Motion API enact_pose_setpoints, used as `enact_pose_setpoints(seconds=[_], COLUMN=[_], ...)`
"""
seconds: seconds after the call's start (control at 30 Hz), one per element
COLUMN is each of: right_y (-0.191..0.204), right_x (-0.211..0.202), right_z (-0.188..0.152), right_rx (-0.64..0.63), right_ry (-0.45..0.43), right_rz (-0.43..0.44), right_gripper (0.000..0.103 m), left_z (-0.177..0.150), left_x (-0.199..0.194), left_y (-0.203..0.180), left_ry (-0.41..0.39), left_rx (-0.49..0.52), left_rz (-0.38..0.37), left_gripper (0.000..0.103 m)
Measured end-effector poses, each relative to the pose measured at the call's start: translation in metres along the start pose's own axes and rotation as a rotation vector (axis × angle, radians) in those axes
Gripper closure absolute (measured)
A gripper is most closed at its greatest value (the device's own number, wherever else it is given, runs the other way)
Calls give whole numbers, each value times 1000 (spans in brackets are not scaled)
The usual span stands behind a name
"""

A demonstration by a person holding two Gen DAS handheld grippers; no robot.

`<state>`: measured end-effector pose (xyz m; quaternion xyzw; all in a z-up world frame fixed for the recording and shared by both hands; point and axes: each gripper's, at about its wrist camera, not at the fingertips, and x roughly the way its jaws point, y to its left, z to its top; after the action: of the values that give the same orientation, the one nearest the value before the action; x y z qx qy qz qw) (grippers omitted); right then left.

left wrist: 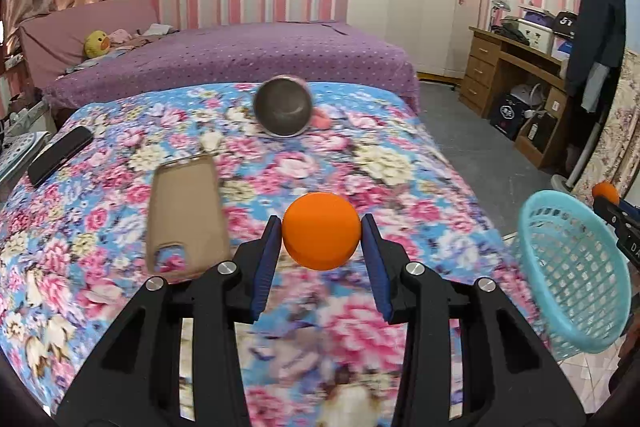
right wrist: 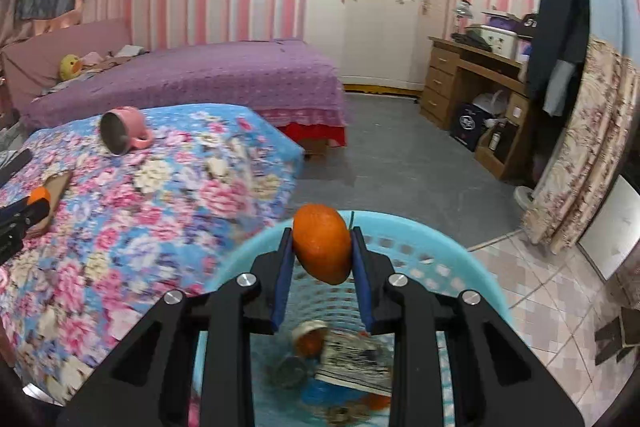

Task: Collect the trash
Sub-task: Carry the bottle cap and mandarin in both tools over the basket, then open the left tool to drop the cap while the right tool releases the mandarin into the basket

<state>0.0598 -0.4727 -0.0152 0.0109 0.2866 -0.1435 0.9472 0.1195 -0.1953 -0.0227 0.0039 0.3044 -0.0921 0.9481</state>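
Note:
My left gripper (left wrist: 322, 237) is shut on a round orange peel piece (left wrist: 321, 230), held over the flowered bedspread (left wrist: 120, 227). My right gripper (right wrist: 322, 249) is shut on an oval orange piece (right wrist: 322, 245), held right above the light-blue mesh basket (right wrist: 460, 259). Inside the basket lie several bits of trash, among them a printed paper (right wrist: 356, 359) and a small orange-and-white container (right wrist: 310, 337). In the left wrist view the basket (left wrist: 568, 267) stands off the bed's right edge, with the right gripper's orange piece (left wrist: 605, 191) behind it.
A pink metal-lined mug (left wrist: 285, 111) lies on its side on the bedspread. A tan phone case (left wrist: 186, 215) and a black phone (left wrist: 60, 155) lie to the left. A purple bed (left wrist: 240, 59), a wooden desk (left wrist: 516, 67) and grey floor (right wrist: 400, 163) lie beyond.

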Motion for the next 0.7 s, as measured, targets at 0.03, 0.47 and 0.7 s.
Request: enact_pose_setpoints(seconds=[0.03, 0.47, 0.7], right_y=[-8, -71, -104], right_x=[-1, -11, -13], right_z=[-1, -21, -31], right_rx=[9, 60, 128], right_ry=[0, 2, 6], right_rz=[-7, -55, -76], right_gripper=[75, 75, 75], left_z=[0, -13, -8], left_x=[0, -2, 1], left_y=[-5, -94, -153], left_ry=[-2, -11, -4], left_rx=[5, 110, 149], left_rz=[-3, -156, -272], left_gripper=[63, 63, 63])
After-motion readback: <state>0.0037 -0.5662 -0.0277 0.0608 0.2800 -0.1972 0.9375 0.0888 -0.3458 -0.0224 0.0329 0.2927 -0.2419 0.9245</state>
